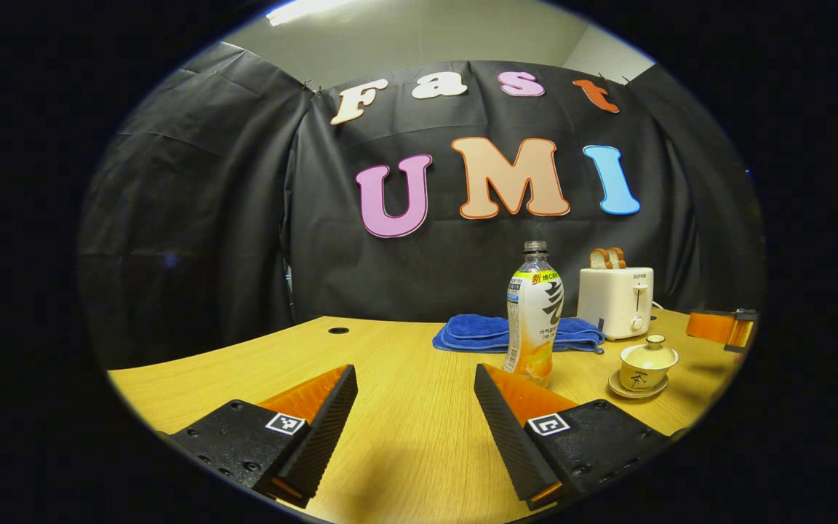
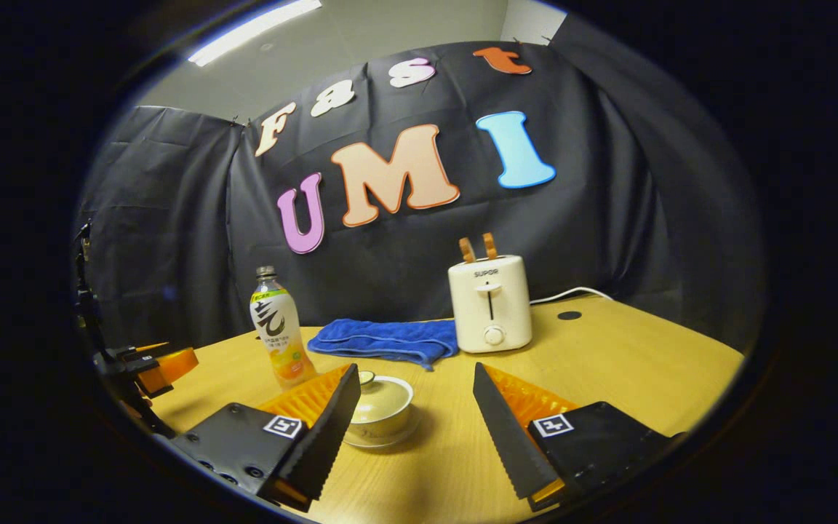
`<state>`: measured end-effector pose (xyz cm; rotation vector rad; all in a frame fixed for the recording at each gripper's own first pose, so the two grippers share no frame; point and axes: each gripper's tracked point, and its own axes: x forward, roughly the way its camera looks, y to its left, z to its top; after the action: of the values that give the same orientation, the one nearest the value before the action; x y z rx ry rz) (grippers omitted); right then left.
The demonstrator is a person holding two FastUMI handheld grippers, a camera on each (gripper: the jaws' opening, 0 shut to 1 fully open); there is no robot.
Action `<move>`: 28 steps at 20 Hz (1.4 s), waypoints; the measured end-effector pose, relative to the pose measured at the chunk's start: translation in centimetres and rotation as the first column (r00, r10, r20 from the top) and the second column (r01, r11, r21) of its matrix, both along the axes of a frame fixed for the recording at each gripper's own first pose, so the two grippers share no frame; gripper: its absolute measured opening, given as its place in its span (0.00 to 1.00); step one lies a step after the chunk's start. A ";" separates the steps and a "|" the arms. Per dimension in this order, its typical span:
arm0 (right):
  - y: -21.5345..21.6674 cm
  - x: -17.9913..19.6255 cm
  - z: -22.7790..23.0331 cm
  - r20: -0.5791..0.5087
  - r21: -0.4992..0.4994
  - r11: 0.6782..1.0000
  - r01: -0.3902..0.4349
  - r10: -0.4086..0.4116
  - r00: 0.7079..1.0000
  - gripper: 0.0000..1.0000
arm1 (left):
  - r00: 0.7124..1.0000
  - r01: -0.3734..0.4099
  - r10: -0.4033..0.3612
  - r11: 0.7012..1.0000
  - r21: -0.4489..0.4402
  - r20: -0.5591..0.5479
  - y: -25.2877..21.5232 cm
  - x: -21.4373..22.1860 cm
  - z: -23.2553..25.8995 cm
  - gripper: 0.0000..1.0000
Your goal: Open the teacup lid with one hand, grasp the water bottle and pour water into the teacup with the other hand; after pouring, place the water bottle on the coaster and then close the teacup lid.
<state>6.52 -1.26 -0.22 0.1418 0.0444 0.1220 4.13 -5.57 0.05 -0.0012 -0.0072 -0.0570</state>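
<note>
While the lid is not yet lifted, everything rests on the wooden table (image 1: 390, 407), with its back edge against the cloth wall. By that back edge stand a white toaster (image 2: 490, 304) holding bread, and a folded blue towel (image 2: 382, 339) beside it. The water bottle (image 1: 533, 313) stands upright, long axis vertical, in front of the towel, just ahead and to the right of my left gripper (image 1: 415, 407), whose jaws stand wide apart with nothing between them. The teacup (image 2: 381, 407) with its lid (image 2: 382, 393) on sits on a saucer nearer the front edge, right before my right gripper (image 2: 415, 411), just inside its left finger; those jaws are also parted and empty. I judge the right gripper nearer the lid's small knob and the left nearer the bottle. I cannot make out a coaster.
</note>
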 end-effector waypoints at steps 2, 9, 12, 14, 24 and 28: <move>-1.2 -0.7 0.4 0.031 -0.038 0.998 0.039 -0.038 0.999 0.96 | 1.000 -0.001 0.001 1.000 0.000 0.000 0.0 0.0 0.0 0.94; -4.0 -2.8 0.6 0.060 -0.144 0.975 0.167 -0.160 0.985 0.98 | 1.000 -0.008 0.008 1.000 0.001 0.001 0.2 0.0 0.0 0.95; -5.1 -3.2 0.7 0.065 -0.144 0.965 0.218 -0.210 0.976 0.98 | 1.000 -0.012 0.012 1.000 0.001 0.002 0.3 0.0 0.0 0.94; -5.7 -3.3 0.6 0.065 -0.145 0.959 0.245 -0.238 0.969 0.98 | 1.000 -0.016 0.016 1.000 0.002 0.002 0.3 0.1 0.0 0.94; -6.7 -3.6 0.6 0.070 -0.147 0.941 0.304 -0.297 0.952 0.98 | 1.000 -0.031 0.031 1.000 0.001 0.001 0.6 0.1 -0.1 0.95; -6.7 -3.6 0.6 0.070 -0.146 0.941 0.304 -0.297 0.952 0.98 | 1.000 -0.031 0.031 1.000 0.001 0.001 0.5 0.1 -0.1 0.95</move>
<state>2.93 -7.95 0.39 -0.0117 -0.0154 -0.1841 4.18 -5.02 -0.02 0.0002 -0.0080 -0.0260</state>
